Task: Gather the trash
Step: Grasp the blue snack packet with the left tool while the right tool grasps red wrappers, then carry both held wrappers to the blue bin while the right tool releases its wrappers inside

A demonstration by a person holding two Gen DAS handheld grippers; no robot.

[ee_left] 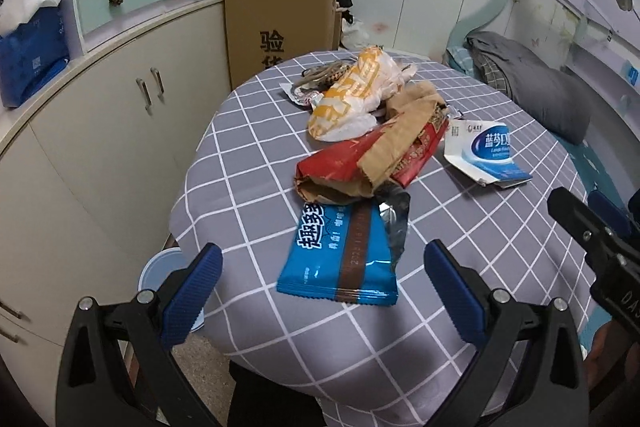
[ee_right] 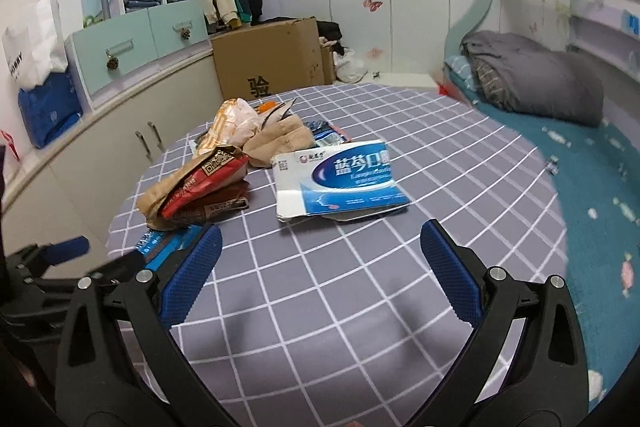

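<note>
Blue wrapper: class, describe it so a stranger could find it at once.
Start at the checked table. Nearest its front edge, before the brown paper bag, lies the blue wrapper. It alone lies flat, bright blue with a brown stripe.

I get even, soft indoor light in both views, with faint shadows under each tool on the surface (ee_right: 320, 307). Fisheye bending curves the cupboards (ee_left: 100, 131) at left, corners go black, and the bed (ee_right: 600, 187) at right smears slightly.
</note>
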